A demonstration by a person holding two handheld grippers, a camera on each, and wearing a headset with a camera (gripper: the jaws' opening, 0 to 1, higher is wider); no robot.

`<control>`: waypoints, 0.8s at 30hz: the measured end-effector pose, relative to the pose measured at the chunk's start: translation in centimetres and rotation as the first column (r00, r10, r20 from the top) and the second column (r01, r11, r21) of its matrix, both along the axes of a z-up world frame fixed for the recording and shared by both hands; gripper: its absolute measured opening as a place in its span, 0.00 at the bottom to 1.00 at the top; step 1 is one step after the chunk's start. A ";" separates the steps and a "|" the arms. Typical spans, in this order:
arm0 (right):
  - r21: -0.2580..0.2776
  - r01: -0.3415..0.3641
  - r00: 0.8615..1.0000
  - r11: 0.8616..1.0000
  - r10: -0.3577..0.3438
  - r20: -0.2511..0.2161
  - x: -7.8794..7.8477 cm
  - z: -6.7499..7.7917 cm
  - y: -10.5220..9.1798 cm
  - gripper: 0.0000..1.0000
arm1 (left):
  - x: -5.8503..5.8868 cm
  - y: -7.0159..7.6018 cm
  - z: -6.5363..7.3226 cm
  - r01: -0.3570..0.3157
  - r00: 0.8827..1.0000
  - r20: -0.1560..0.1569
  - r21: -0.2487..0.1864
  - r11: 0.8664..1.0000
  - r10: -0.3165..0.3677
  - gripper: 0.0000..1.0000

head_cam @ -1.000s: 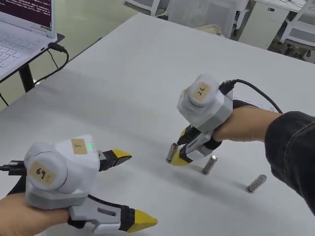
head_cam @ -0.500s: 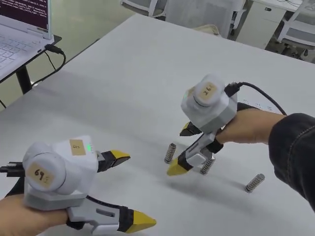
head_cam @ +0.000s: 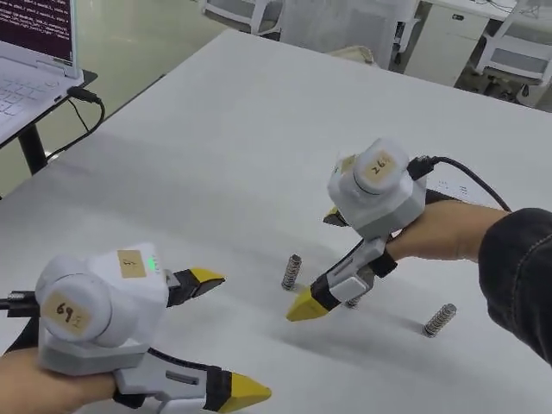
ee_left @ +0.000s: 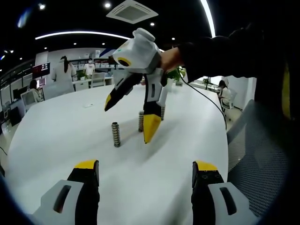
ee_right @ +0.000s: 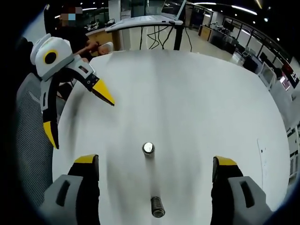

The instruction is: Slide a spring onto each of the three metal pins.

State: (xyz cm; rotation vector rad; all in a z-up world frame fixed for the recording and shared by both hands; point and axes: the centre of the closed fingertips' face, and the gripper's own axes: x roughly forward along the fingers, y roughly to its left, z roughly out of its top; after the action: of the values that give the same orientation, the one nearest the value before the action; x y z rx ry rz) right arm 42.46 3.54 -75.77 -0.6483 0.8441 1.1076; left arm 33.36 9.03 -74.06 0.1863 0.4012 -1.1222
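Note:
Three small metal springs stand on the white table [head_cam: 216, 147]: one [head_cam: 291, 272] in the middle, one [head_cam: 354, 301] partly hidden behind my right gripper, one [head_cam: 438, 320] further right. In the left gripper view they stand in a row [ee_left: 115, 134], [ee_left: 140, 121], [ee_left: 162, 112]. My right gripper [head_cam: 317, 263] hangs open and empty just above them. Its own view looks down on a shiny pin top [ee_right: 148, 148] and a spring [ee_right: 157, 206] between its jaws [ee_right: 155, 160]. My left gripper [head_cam: 226, 335] is open and empty near the front left, well away from the springs.
A laptop [head_cam: 30, 43] sits on a stand beyond the table's left edge, with a cable [head_cam: 82, 95] plugged in. Office chairs [head_cam: 517, 52] stand past the far edge. The right gripper's black cable [head_cam: 466, 172] trails over the table behind it.
My right gripper has risen from beside the middle spring and drawn back to the right, its jaws spread wider. The left gripper has barely moved. The head camera shifted a little.

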 end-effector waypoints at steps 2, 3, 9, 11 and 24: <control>0.005 0.013 1.000 1.000 -0.013 0.009 0.2 0.1 -0.4 1.00 | 0.0 -0.1 0.1 0.002 1.000 0.001 -0.001 1.000 -0.002 0.79; 0.010 0.020 1.000 1.000 -0.020 0.012 0.2 0.2 -0.5 1.00 | 0.0 -0.1 0.1 0.002 1.000 0.001 0.000 1.000 -0.002 0.79; 0.051 0.066 0.997 0.997 -0.068 0.043 0.7 1.2 -1.3 1.00 | 0.1 -0.2 0.2 0.007 1.000 0.004 0.004 1.000 -0.007 0.79; 0.073 0.087 0.994 0.994 -0.091 0.055 1.0 1.6 -1.7 1.00 | 0.2 -0.2 0.3 0.008 1.000 0.006 0.006 1.000 -0.008 0.79; 0.165 0.213 0.966 0.963 -0.232 0.110 1.1 3.5 -4.9 1.00 | 0.4 -0.8 0.5 0.025 1.000 0.013 0.019 1.000 -0.025 0.79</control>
State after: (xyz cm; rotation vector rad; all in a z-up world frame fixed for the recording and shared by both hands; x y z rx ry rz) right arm 43.60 -1.38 -72.29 -0.4791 0.6956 0.9054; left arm 33.78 8.27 -73.53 0.2160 0.3987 -1.1417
